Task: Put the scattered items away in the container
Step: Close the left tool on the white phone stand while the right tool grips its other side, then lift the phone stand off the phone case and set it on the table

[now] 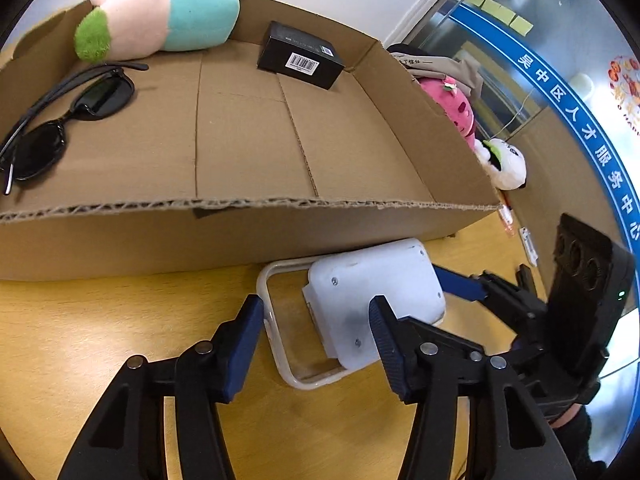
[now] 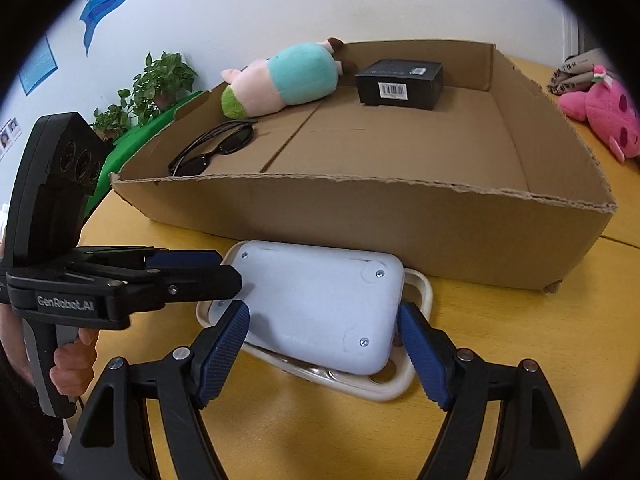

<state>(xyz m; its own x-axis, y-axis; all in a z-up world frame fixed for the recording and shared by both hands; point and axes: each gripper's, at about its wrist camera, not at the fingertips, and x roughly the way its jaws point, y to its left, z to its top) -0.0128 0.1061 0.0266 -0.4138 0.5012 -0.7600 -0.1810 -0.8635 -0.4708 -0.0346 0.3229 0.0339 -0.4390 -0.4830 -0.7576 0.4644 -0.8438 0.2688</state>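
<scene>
A white device with a cream handle frame [image 1: 372,300] lies upside down on the wooden table in front of the cardboard box [image 1: 240,232]. My left gripper [image 1: 316,332] is open with its fingers around the device's left end. My right gripper [image 2: 324,340] is open and straddles the device [image 2: 324,304], with its pads close to both sides. The box [image 2: 360,216] holds black sunglasses [image 1: 60,120], a pink and teal plush [image 1: 160,20] and a small black box [image 1: 300,56]. In the right wrist view the left gripper [image 2: 212,268] comes in from the left.
A pink plush [image 2: 608,116] and folded cloth [image 2: 576,68] lie on the table to the right of the box. A white plush [image 1: 504,164] lies beside the pink plush [image 1: 456,108]. Potted plants [image 2: 156,84] stand by the wall at the left.
</scene>
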